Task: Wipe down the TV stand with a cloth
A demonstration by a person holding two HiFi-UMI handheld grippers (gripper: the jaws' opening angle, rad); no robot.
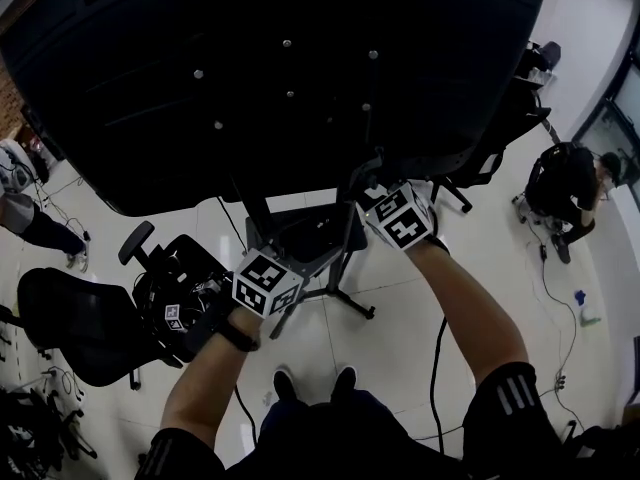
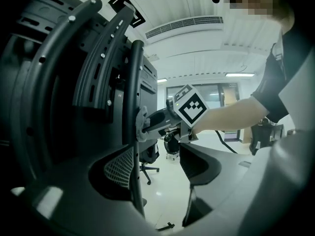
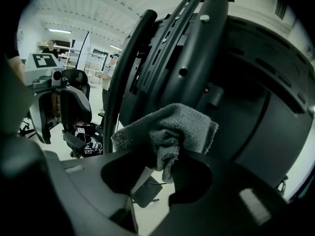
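Note:
The large black TV point(image 1: 280, 78) shows its back, mounted on a black wheeled stand point(image 1: 335, 258). My right gripper point(image 3: 162, 173) is open, with a grey cloth point(image 3: 172, 129) bunched loosely over and between its jaws. The cloth lies against the stand's curved bracket point(image 3: 123, 73). In the left gripper view the cloth point(image 2: 140, 123) sits against a thin black upright point(image 2: 132, 107). My left gripper point(image 2: 162, 181) is open, with that upright just inside its left jaw and nothing gripped. In the head view both marker cubes, left point(image 1: 265, 283) and right point(image 1: 402, 218), sit close behind the stand.
Black office chairs stand at the left point(image 1: 80, 323) and at the back right point(image 1: 500, 138). A person point(image 1: 570, 183) crouches at the far right. Cables point(image 1: 555, 298) trail over the white floor, and a blue bottle point(image 1: 583, 303) stands beside them. My feet point(image 1: 310, 380) are near the stand's base.

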